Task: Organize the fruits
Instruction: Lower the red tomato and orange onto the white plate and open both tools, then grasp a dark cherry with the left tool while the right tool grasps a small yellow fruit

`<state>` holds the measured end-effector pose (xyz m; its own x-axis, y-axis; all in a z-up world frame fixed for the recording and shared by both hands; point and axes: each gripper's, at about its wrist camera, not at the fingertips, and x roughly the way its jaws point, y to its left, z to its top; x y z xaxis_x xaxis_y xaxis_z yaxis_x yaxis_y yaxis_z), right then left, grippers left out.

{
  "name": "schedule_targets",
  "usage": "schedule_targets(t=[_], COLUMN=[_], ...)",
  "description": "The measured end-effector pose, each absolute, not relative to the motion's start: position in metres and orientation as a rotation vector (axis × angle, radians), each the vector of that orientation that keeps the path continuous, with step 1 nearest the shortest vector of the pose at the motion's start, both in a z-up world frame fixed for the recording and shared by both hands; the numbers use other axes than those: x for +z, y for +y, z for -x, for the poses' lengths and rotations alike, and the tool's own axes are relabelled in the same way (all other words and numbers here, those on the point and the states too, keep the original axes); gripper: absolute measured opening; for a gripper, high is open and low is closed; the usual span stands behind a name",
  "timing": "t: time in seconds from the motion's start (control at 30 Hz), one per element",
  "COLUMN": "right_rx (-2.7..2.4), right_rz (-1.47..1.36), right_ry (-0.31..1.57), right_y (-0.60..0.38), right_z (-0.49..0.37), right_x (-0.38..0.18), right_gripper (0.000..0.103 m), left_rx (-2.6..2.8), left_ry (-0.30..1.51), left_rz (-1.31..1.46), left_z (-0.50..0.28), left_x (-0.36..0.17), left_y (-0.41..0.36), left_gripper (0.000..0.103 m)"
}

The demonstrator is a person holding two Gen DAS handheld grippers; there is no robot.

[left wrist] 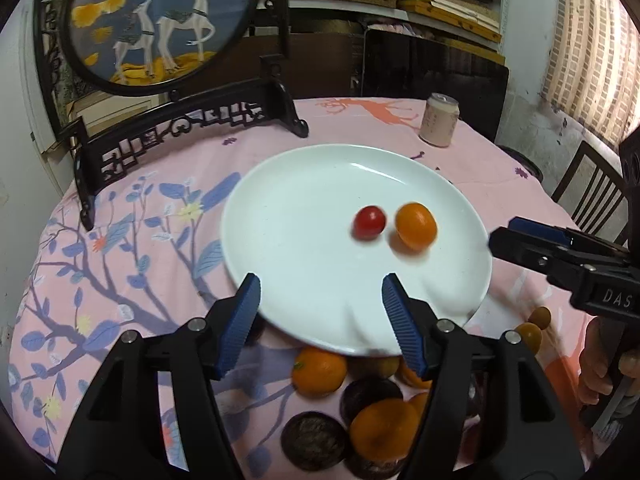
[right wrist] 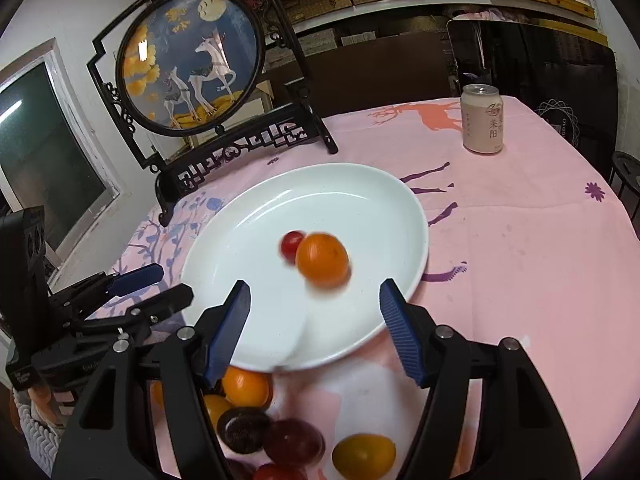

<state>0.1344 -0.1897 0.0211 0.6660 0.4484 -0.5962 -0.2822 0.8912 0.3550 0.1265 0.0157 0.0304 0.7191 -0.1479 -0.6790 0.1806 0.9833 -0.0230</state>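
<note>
On the white plate [right wrist: 248, 216] we saw a cherry tomato [right wrist: 291, 243] touching an orange [right wrist: 322, 260], perhaps rolling; loose fruit [right wrist: 245, 388] lay at six o'clock, a can [right wrist: 481, 119] at one. Left tongs [left wrist: 320, 320] and right tongs [right wrist: 314, 328] both stood spread, empty.

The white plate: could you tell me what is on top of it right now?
On the white plate lie a small red tomato and an orange fruit, close together. Its near rim hides part of the fruit pile beyond.

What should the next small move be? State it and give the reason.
Probably lower the right gripper, which is open and empty, toward the loose fruit pile at the plate's near edge and take one piece. The white plate holds only a red tomato and an orange fruit, while most fruit lies on the cloth.
</note>
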Motion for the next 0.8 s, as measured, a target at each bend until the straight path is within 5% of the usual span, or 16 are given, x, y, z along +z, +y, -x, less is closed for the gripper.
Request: schedule_targets(t=[0.33, 0.53, 0.8], right_rx=[0.433, 0.458, 0.368], right_rz=[-0.315, -0.321, -0.334], right_ry=[0.745, 0.753, 0.769], right_y=[-0.218, -0.220, -0.231], right_z=[-0.072, -0.046, -0.050], right_x=[0.007, 0.000, -0.006], right_gripper=[0.068, 0.096, 0.096], left_rx=[-0.126, -0.230, -0.293], left_ry=[0.731, 0.786, 0.865], left_rz=[0.024, -0.090, -0.196], left_z=[-0.023, 0.020, 0.023], left_x=[0.016, -0.009, -0.025], left_y=[0.076, 0.062, 0.034], left_gripper=[0.066, 0.066, 0.066])
